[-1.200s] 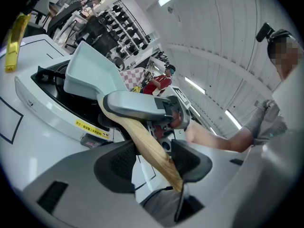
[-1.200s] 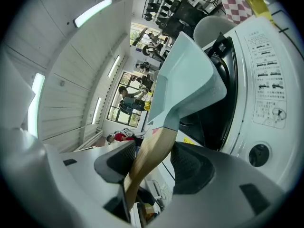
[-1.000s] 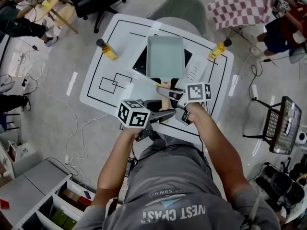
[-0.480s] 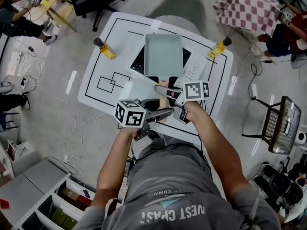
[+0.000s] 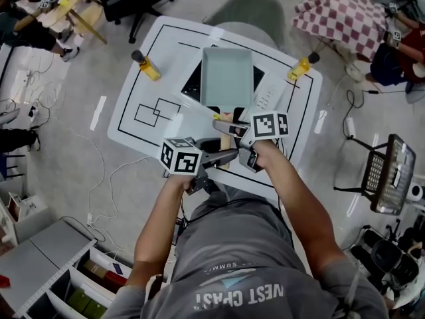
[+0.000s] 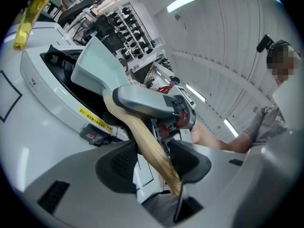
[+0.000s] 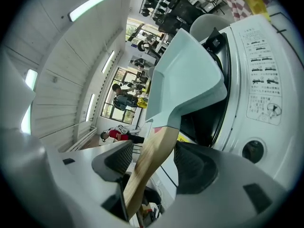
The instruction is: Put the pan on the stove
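The pale green rectangular pan (image 5: 227,78) sits on the black stove (image 5: 192,85) in the middle of the white table. Its wooden handle (image 5: 228,117) points toward me. My right gripper (image 5: 230,131) straddles the handle (image 7: 152,160); its jaws are opening, with slim gaps at both pads. My left gripper (image 5: 224,158) comes in from the left at the handle's near end. Its jaws are closing, and the handle (image 6: 142,137) lies between the pads, touching them. The pan's body (image 6: 97,63) shows ahead of the left jaws, over the stove (image 6: 83,96).
One yellow bottle (image 5: 147,67) stands left of the stove, another (image 5: 300,67) at the table's right corner. The stove's white control panel (image 5: 269,98) lies right of the pan. Black outlines (image 5: 156,116) mark the table's left side. A grey chair (image 5: 255,8) stands beyond it.
The pan stays on the stove. Both grippers keep almost the same place on the handle, with only a slight drift.
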`<state>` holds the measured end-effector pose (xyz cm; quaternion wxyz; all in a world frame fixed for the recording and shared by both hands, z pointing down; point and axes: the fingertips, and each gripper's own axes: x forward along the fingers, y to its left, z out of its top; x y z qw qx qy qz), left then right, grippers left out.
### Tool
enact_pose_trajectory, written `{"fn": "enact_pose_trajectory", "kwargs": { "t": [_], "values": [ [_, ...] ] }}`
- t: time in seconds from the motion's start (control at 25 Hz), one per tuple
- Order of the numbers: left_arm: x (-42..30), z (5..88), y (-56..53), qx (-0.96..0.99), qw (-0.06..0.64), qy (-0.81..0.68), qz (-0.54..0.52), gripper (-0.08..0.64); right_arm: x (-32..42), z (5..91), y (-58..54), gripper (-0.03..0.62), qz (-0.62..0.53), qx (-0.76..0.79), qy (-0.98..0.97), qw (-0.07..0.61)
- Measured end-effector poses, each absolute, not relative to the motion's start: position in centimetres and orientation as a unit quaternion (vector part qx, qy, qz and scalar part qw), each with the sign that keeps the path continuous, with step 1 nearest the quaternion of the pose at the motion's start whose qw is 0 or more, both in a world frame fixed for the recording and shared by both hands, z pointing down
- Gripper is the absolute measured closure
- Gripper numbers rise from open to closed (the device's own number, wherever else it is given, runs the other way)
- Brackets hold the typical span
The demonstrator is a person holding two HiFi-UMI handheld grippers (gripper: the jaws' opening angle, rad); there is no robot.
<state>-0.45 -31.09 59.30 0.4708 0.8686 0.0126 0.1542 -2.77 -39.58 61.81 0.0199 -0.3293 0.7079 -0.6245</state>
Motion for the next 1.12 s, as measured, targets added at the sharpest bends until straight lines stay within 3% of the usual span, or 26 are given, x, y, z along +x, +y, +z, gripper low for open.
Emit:
{"fn": "enact_pose_trajectory", "kwargs": {
  "t": [0.88, 1.0, 1.12],
  "values": [
    [-3.9, 56.5, -32.0, 0.893, 0.427, -0.041, 0.136, 0.310, 2.3, 59.2, -37.5, 0.302, -0.582, -0.411, 0.701, 0.032],
    [-5.2, 55.1, -33.0, 0.906, 0.393, -0.077, 0.135, 0.310, 4.7, 57.2, -37.1, 0.326, -0.542, -0.453, 0.707, 0.028],
    [-7.2, 52.7, -34.5, 0.924, 0.337, -0.128, 0.126, 0.312, 5.9, 53.8, -36.7, 0.398, -0.472, -0.491, 0.732, 0.007]
  ]
}}
